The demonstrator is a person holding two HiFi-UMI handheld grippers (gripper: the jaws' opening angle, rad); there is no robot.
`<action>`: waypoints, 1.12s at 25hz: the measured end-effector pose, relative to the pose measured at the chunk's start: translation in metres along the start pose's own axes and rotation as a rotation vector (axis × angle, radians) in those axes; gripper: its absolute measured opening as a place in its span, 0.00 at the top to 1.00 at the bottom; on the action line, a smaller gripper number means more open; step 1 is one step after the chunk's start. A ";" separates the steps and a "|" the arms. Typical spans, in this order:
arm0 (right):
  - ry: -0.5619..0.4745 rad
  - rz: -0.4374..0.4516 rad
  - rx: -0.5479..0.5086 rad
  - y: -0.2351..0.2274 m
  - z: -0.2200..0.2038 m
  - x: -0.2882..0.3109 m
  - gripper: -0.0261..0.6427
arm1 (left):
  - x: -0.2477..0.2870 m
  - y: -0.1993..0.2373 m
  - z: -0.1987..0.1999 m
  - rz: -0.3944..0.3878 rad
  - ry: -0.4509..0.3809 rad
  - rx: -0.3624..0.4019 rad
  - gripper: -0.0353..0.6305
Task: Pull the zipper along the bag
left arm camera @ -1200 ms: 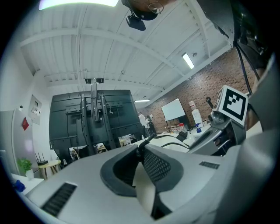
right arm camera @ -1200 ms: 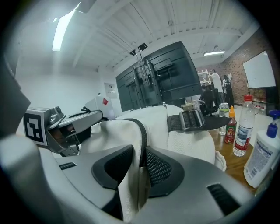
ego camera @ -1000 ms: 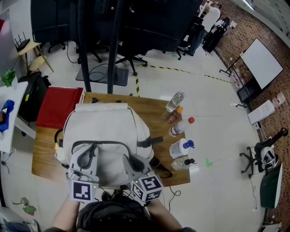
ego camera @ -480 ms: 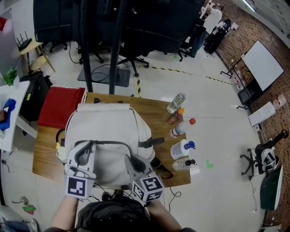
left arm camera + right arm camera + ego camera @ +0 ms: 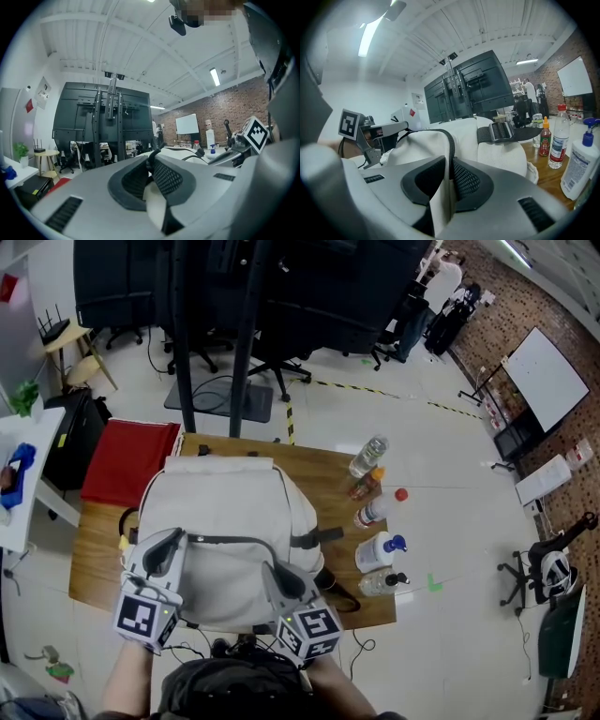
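Squarely across the brown wooden table [image 5: 328, 465] lies a pale grey fabric backpack [image 5: 230, 507], flat, reaching from close to the table's far edge down to its near edge and covering the middle of the top.

At the near edge, toward the table's left corner, the left gripper [image 5: 173, 547] points level at the bag's near-left corner. Its jaws are clenched almost together on a small dark zipper pull [image 5: 151, 158] that sticks up between the pads, with pale fabric just under it.

Right of the middle along the same near edge sits the right gripper [image 5: 277, 576]. Its jaws have just been closing and now pinch a fold of the backpack's pale fabric, with a strip of dark tape in it, between the black meshed pads [image 5: 465, 180].

Five bottles stand or lie in a loose row toward the table's right edge: a white pump bottle with a blue head [image 5: 375, 549], a clear water bottle [image 5: 367, 456], a clear bottle with a black pump [image 5: 380, 580], a lying bottle with a red cap [image 5: 375, 510] and a small sauce bottle with an orange cap [image 5: 364, 486] — all apart from the bag.

Across the backpack's near part runs the dark zipper [image 5: 230, 540], a thin curved line from one gripper to the other.
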State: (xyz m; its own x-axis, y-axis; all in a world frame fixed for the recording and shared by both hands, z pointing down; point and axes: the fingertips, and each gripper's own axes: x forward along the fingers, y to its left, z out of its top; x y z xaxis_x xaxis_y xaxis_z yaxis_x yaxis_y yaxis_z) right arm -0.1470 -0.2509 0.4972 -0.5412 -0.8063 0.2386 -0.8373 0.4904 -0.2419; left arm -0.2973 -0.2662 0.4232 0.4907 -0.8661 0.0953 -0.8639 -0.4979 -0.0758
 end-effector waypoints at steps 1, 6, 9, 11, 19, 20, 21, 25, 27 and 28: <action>0.000 0.000 0.000 0.000 0.000 0.000 0.85 | 0.000 0.003 0.000 0.004 -0.001 -0.005 0.88; 0.000 -0.004 0.001 -0.001 0.000 0.001 0.85 | -0.005 0.020 -0.002 0.022 -0.001 -0.039 0.88; 0.001 -0.010 0.003 -0.003 -0.002 0.002 0.85 | -0.014 0.030 -0.008 0.039 0.011 -0.051 0.88; 0.002 -0.013 0.005 -0.004 -0.003 0.002 0.85 | -0.022 0.038 -0.013 0.060 0.013 -0.070 0.88; 0.005 -0.024 0.013 -0.003 -0.006 0.003 0.85 | -0.064 0.065 -0.036 0.135 0.036 -0.156 0.88; 0.005 -0.024 0.013 -0.002 -0.006 0.004 0.85 | -0.067 0.064 -0.038 0.138 0.036 -0.162 0.88; 0.005 -0.025 0.012 -0.002 -0.006 0.004 0.85 | -0.070 0.063 -0.040 0.141 0.034 -0.167 0.88; 0.005 -0.028 0.005 0.000 -0.007 0.004 0.85 | -0.075 0.060 -0.049 0.156 0.019 -0.198 0.88; 0.004 -0.032 0.000 0.001 -0.008 0.003 0.85 | -0.077 0.060 -0.051 0.161 -0.004 -0.250 0.88; 0.003 -0.033 -0.002 0.002 -0.008 0.003 0.85 | -0.079 0.059 -0.050 0.163 -0.017 -0.269 0.88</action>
State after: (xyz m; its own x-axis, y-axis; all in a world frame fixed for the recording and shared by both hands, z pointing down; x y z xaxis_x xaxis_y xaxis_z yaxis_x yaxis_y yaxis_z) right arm -0.1506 -0.2499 0.5049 -0.5133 -0.8211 0.2495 -0.8549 0.4639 -0.2322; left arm -0.3928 -0.2254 0.4605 0.3434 -0.9351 0.0871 -0.9291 -0.3247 0.1770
